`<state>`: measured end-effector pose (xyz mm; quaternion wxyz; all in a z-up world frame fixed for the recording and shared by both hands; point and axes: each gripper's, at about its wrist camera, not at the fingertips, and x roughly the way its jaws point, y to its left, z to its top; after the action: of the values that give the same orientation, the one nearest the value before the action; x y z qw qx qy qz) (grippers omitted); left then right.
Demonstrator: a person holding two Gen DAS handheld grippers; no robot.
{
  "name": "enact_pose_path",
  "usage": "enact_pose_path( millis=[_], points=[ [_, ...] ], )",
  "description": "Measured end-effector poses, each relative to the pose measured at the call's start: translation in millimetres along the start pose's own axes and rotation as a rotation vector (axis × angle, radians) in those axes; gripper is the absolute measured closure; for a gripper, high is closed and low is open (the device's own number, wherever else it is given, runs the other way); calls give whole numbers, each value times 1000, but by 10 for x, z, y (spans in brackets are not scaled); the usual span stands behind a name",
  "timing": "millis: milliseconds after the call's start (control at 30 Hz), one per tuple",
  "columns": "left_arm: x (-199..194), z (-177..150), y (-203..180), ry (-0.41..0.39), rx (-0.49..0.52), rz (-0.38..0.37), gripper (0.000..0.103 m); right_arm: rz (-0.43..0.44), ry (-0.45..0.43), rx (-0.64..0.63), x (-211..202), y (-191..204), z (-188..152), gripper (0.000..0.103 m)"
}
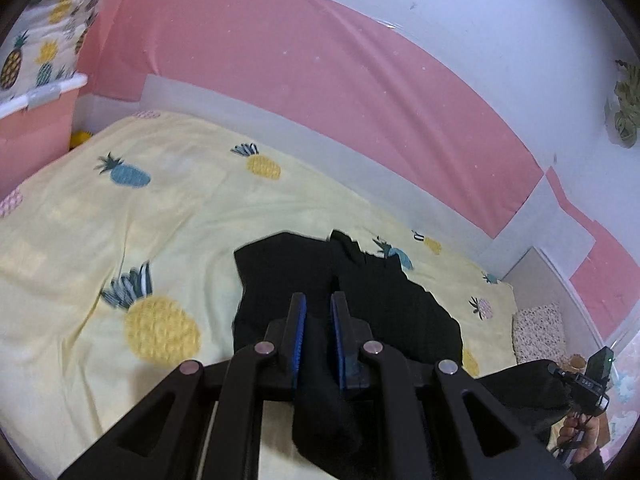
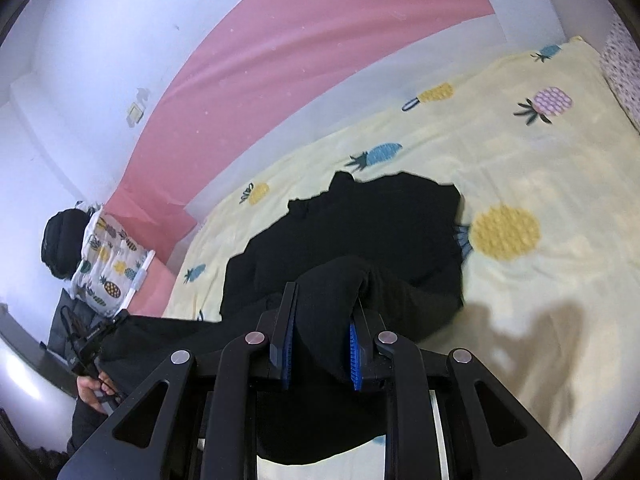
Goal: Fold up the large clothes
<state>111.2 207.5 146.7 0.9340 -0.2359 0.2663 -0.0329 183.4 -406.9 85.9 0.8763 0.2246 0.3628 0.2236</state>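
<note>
A black garment [image 1: 360,292] lies partly on the yellow pineapple-print bed sheet [image 1: 120,216]. My left gripper [image 1: 319,304] is shut on a fold of the black cloth, lifted above the bed. In the right wrist view the same black garment [image 2: 380,224] spreads over the sheet [image 2: 540,300]. My right gripper [image 2: 326,300] is shut on another thick fold of it, which bulges between the blue pads [image 2: 354,354]. The cloth hangs from both grippers down to the bed. The right gripper also shows at the left wrist view's lower right [image 1: 588,384].
A pink and white wall [image 1: 320,80] runs behind the bed. A pineapple-print cloth on a pink box [image 1: 36,60] stands at the far left. A speckled pillow [image 1: 540,328] lies at the bed's right end. A black bag [image 2: 60,240] sits by the wall.
</note>
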Motion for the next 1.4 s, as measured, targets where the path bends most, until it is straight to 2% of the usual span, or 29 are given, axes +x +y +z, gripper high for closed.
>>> enact_pose_path(
  millis=[300,667,933,1133,1200,1233,1300,1367,1400],
  points=[
    [640,537,-79,-2,24,20,91,7,-8,44,553,-83,583,82],
    [1947,1058,-124,77,43,82,91,-42,40,205,1512,-551,1117,81],
    [3043,1027,-23,204,53,176,91,-82,143,342,2302,-1062,1218,78],
    [3615,838,136,283,37,237,89,-65,170,416,2647,-1325,1204,69],
    [3698,807,178,294,25,240,88,-53,166,423,2671,-1352,1211,62],
    [3709,810,199,298,13,230,87,-43,162,423,2654,-1349,1226,60],
    [3657,851,228,295,-9,187,76,-14,139,416,2589,-1331,1277,41],
    [3507,945,239,251,-13,157,53,12,97,390,2452,-1276,1353,32],
    [3413,1003,243,224,-18,143,48,13,71,365,2363,-1241,1401,31]
  ],
)
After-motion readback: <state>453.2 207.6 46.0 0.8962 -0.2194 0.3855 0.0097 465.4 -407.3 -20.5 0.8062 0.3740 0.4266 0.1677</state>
